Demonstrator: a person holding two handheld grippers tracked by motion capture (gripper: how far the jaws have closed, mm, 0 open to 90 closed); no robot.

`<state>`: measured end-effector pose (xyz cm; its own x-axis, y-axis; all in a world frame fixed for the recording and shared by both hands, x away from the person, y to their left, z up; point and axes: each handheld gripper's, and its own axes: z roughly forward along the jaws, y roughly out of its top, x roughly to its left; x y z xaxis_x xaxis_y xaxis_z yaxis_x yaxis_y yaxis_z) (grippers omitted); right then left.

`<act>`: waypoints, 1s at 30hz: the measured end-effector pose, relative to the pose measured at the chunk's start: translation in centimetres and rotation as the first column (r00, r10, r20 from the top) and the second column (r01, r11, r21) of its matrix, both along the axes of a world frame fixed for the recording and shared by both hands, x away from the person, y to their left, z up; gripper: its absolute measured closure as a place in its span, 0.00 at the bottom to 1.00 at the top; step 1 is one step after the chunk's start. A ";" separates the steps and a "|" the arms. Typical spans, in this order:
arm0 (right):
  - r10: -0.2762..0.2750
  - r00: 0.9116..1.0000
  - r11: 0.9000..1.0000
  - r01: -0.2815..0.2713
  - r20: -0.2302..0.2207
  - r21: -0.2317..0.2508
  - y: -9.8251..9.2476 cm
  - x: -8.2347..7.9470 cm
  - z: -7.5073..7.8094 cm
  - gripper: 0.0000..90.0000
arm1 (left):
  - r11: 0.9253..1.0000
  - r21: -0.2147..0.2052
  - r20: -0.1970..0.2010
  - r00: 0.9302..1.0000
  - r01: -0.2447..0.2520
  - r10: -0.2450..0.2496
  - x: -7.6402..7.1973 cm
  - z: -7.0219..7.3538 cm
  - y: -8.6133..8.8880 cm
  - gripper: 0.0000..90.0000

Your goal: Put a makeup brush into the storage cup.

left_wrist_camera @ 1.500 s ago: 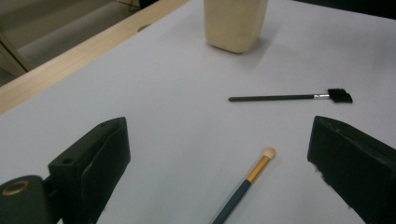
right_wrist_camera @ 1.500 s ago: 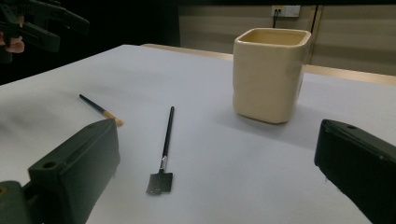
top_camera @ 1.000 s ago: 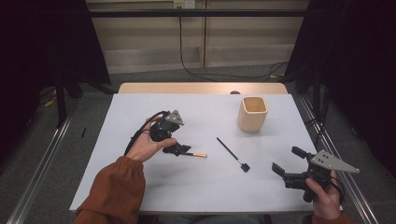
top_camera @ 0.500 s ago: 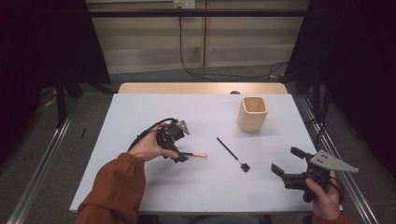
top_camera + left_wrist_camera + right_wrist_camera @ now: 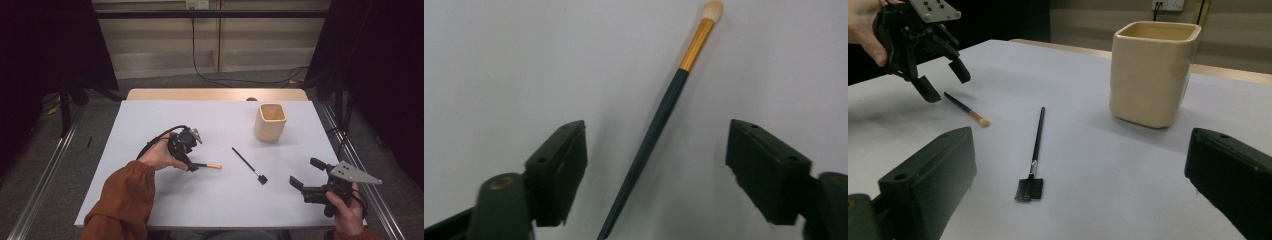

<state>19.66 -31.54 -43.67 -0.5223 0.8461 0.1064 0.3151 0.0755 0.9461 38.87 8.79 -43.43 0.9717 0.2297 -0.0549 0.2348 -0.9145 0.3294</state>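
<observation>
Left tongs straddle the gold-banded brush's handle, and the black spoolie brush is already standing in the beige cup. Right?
Not quite. The left tongs do straddle the gold-banded brush, but the black spoolie brush lies flat on the table beside the beige cup, as the right gripper view shows.

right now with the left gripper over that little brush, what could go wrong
1. The left gripper has just been closing its jaws, with the brush lying slanted between them, still untouched; the thin handle might roll or pivot out as the pads meet it.
2. The jaws sit low over the white table cover; they may scrape or snag it.
3. The grip looks set near the handle's tail, so the bristle end could droop when lifted.
</observation>
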 end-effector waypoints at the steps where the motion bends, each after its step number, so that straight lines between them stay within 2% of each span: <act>1: 0.000 1.000 1.000 0.000 -0.002 0.002 0.0 0.0 0.0 0.00 | 1.000 0.003 0.007 1.000 0.005 -0.005 0.0 0.0 -0.1 0.34; 2: 0.000 1.000 1.000 0.000 -0.001 0.002 0.0 0.0 0.0 0.00 | 1.000 0.009 0.001 1.000 0.023 -0.023 0.0 0.0 -0.2 0.42; 3: 0.001 1.000 1.000 -0.001 -0.001 0.002 0.0 0.0 0.0 0.00 | 0.999 0.024 0.033 0.999 0.030 -0.031 0.1 0.0 -0.2 0.45; 5: 0.002 1.000 1.000 -0.002 0.000 0.002 0.0 0.0 0.0 0.00 | 0.999 0.026 0.011 1.000 0.021 -0.021 0.1 -0.3 -0.2 0.49; 6: 0.002 1.000 1.000 -0.002 0.000 0.002 0.0 0.0 0.0 0.00 | 0.998 0.048 0.017 0.999 0.040 -0.040 0.3 -0.3 -0.2 0.51; 8: 0.005 1.000 1.000 -0.005 -0.001 -0.001 0.0 0.0 0.0 0.00 | 0.999 0.039 0.007 0.999 0.035 -0.035 0.3 -0.5 -0.3 0.55; 9: 0.005 1.000 1.000 -0.005 -0.005 -0.004 0.0 0.0 0.0 0.00 | 0.998 0.049 0.015 0.999 0.043 -0.044 0.5 -0.3 -0.3 0.57; 11: 0.003 1.000 1.000 -0.003 -0.013 -0.005 0.1 0.1 -0.1 0.00 | 0.998 0.044 0.011 0.999 0.052 -0.053 0.5 -0.3 -0.5 0.62; 12: 0.003 1.000 1.000 -0.003 -0.013 -0.005 0.1 0.1 -0.1 0.00 | 0.998 0.044 0.011 0.999 0.052 -0.053 0.5 -0.3 -0.5 0.62; 13: 0.003 1.000 1.000 -0.004 -0.013 -0.004 0.1 0.1 -0.1 0.00 | 0.998 0.035 -0.006 0.999 0.046 -0.046 0.4 -0.4 -0.6 0.62; 14: 0.002 1.000 1.000 -0.002 -0.012 -0.004 0.0 0.0 -0.1 0.00 | 0.996 0.061 0.001 0.998 0.068 -0.068 0.5 -0.4 -0.9 0.66; 18: 0.003 1.000 1.000 -0.003 -0.011 -0.003 0.0 0.0 -0.1 0.00 | 0.997 0.056 -0.003 0.998 0.062 -0.061 0.4 -0.7 -1.2 0.69; 19: 0.003 1.000 1.000 -0.003 -0.011 -0.002 0.0 0.0 -0.1 0.00 | 0.994 0.076 -0.001 0.997 0.079 -0.079 0.5 -0.7 -1.2 0.71; 22: 0.005 1.000 1.000 -0.005 -0.011 0.000 0.0 0.0 0.0 0.00 | 0.991 0.095 0.004 0.996 0.088 -0.089 0.3 -1.1 -1.6 0.74; 27: 0.006 1.000 1.000 -0.006 -0.011 -0.001 0.1 0.0 0.0 0.00 | 0.993 0.093 -0.018 0.997 0.079 -0.078 0.5 -1.4 -1.8 0.77; 28: 0.008 1.000 1.000 -0.008 -0.010 -0.002 0.1 0.0 0.0 0.00 | 0.994 0.089 -0.023 0.998 0.065 -0.063 0.5 -1.4 -1.8 0.77; 30: 0.010 1.000 1.000 -0.010 -0.014 -0.002 0.1 0.1 -0.1 0.00 | 0.993 0.100 -0.036 0.998 0.063 -0.060 0.7 -1.4 -1.9 0.80</act>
